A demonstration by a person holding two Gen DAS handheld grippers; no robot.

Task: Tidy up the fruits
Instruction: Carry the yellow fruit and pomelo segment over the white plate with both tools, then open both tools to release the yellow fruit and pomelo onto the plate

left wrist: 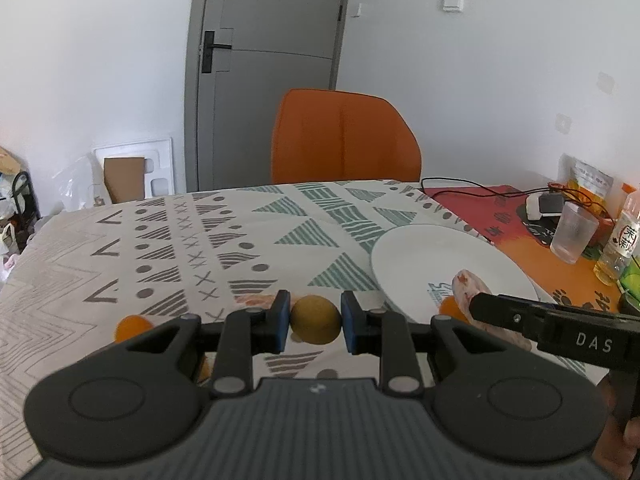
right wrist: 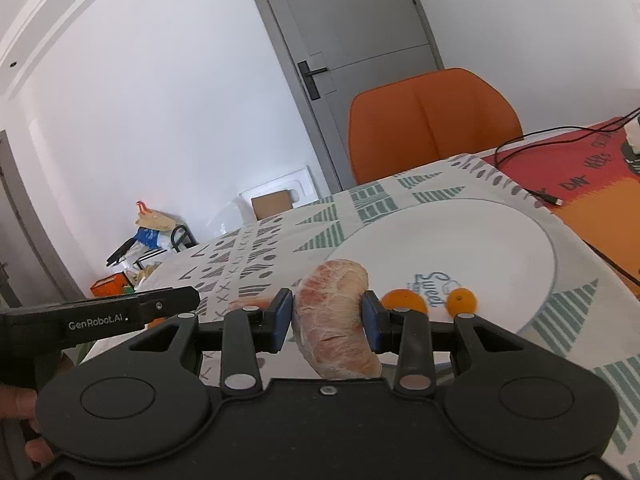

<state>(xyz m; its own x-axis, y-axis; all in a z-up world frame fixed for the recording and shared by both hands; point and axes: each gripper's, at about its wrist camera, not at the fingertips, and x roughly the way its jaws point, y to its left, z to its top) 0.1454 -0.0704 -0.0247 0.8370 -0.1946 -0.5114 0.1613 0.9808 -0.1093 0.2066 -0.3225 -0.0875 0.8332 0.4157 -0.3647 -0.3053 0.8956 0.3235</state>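
My left gripper [left wrist: 315,322] is shut on a round yellow-brown fruit [left wrist: 315,319] just above the patterned tablecloth. My right gripper [right wrist: 328,316] is shut on a pink peeled pomelo segment [right wrist: 336,320] at the near rim of the white plate [right wrist: 500,240]. In the left wrist view the segment [left wrist: 466,286] and the right gripper's finger show over the plate [left wrist: 440,256]. Two small oranges [right wrist: 402,302] [right wrist: 462,300] lie on the plate's near part. Another small orange [left wrist: 132,326] lies on the cloth left of my left gripper, and a pink piece [left wrist: 256,301] lies behind its left finger.
An orange chair [left wrist: 344,140] stands at the table's far side. At the right lie a red-orange mat [left wrist: 500,208], a black cable [right wrist: 520,160], a clear cup [left wrist: 574,232], a bottle [left wrist: 620,240] and a snack bag [left wrist: 588,180]. Clutter sits on the floor at left.
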